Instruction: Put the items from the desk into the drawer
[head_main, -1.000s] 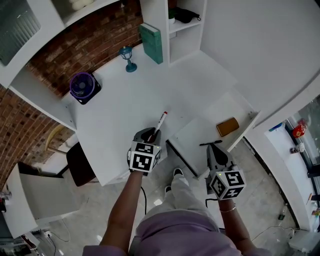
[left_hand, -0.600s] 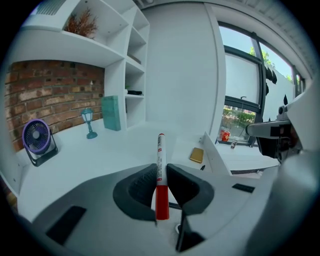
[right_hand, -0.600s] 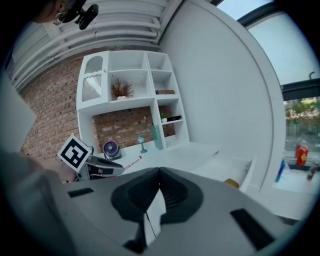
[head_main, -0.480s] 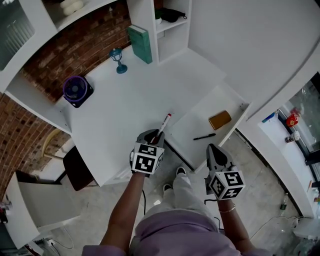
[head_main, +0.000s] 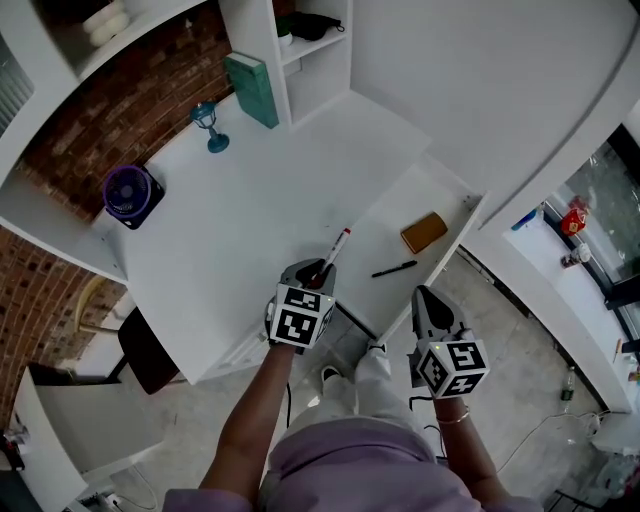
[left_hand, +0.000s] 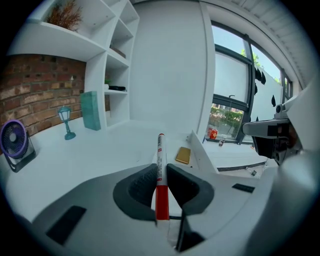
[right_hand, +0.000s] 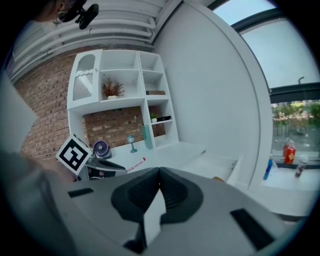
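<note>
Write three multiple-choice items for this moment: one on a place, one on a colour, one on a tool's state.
1. Where does the black pen lie?
A) on the desk top
B) in the open drawer
C) on a shelf

2. What colour is the small fan?
A) purple
B) yellow
C) green

3. What state is the left tool in?
A) open, empty
B) shut, empty
C) shut on the marker

Key:
1 B, the pen lies on the drawer floor near a brown item.
2 A, its housing shows purple in the head view.
3 C, the jaws press the red-and-white marker from both sides.
</note>
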